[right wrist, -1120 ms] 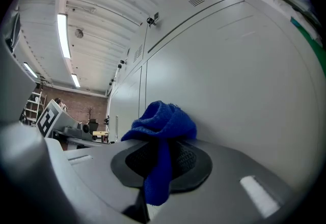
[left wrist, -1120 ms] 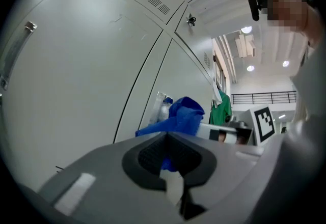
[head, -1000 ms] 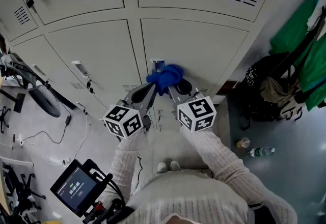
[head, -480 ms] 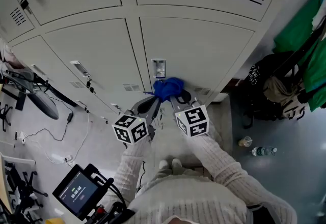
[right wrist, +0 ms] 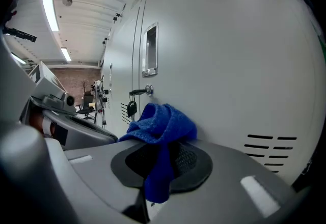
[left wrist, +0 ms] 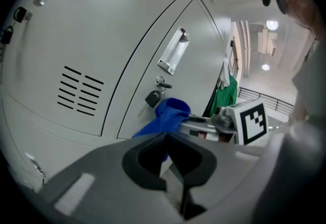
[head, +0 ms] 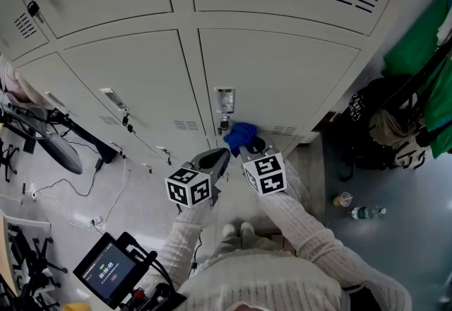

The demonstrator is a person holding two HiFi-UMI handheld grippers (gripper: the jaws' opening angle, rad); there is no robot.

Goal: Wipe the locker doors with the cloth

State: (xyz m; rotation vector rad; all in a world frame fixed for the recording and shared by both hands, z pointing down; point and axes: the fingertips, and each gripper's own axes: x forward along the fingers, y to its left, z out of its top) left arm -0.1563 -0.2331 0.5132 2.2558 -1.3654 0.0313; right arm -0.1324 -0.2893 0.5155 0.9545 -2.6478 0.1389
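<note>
Right gripper (right wrist: 155, 162) is clamped tight on the blue cloth (head: 240, 134), which has slid down the locker door (head: 296, 83) to just below the handle plate (head: 224, 99), so I'd say this stroke's nearly done. Left gripper (left wrist: 168, 154) is closed and empty, lower-left of the plate.

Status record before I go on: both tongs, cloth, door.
left tongs: shut, empty
right tongs: shut on cloth
cloth: blue, bunched, against the door just below the lock
door: closed
lock: key in it, fob hanging
</note>
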